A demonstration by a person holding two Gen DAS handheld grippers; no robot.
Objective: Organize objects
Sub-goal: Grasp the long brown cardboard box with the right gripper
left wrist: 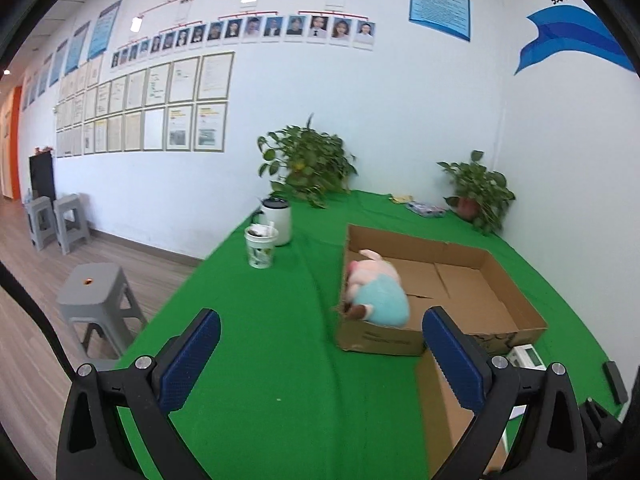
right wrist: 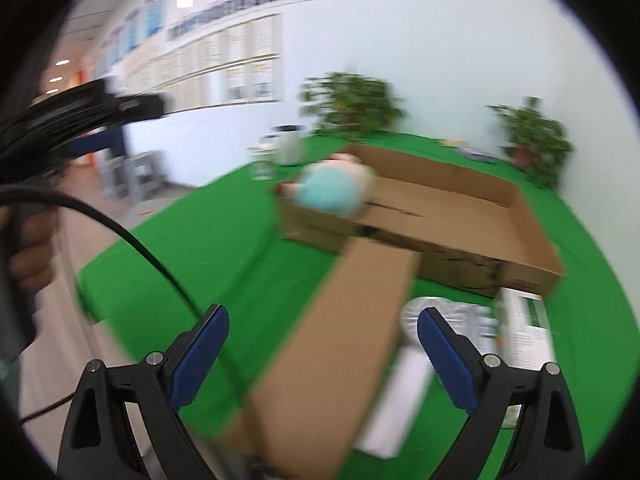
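An office corridor wall hung with framed notices and portrait photographs backed a table (left wrist: 280, 360) draped in green cloth. A shallow, open cardboard box (left wrist: 472, 292) lay on the cloth at about 1 o'clock from the left gripper (left wrist: 320, 360), presumably as the collecting container. The plush toy (left wrist: 380, 292), pink with a pale blue body, sat in the box's near-left corner, slumped over the front wall; it appeared blurred, so whether it had settled could not be told. A white paper cup (left wrist: 261, 247) and a white lidded jar (left wrist: 278, 220) stood together near the table's left edge at 11 o'clock, and two potted plants (left wrist: 308, 164) lined the far wall, apparently decoration.

The left gripper's blue-padded fingers (left wrist: 192, 360) stood wide apart and held nothing, hovering above bare cloth short of the box. In the right wrist view, heavily blurred, the right gripper (right wrist: 323, 356) likewise had its fingers spread and empty; a folded-out cardboard flap (right wrist: 340, 360) lay below it, and pale flat items (right wrist: 524, 320), possibly packets or leaflets, rested at 2 o'clock, just in front of the box. These seemed the likeliest things left to sort.
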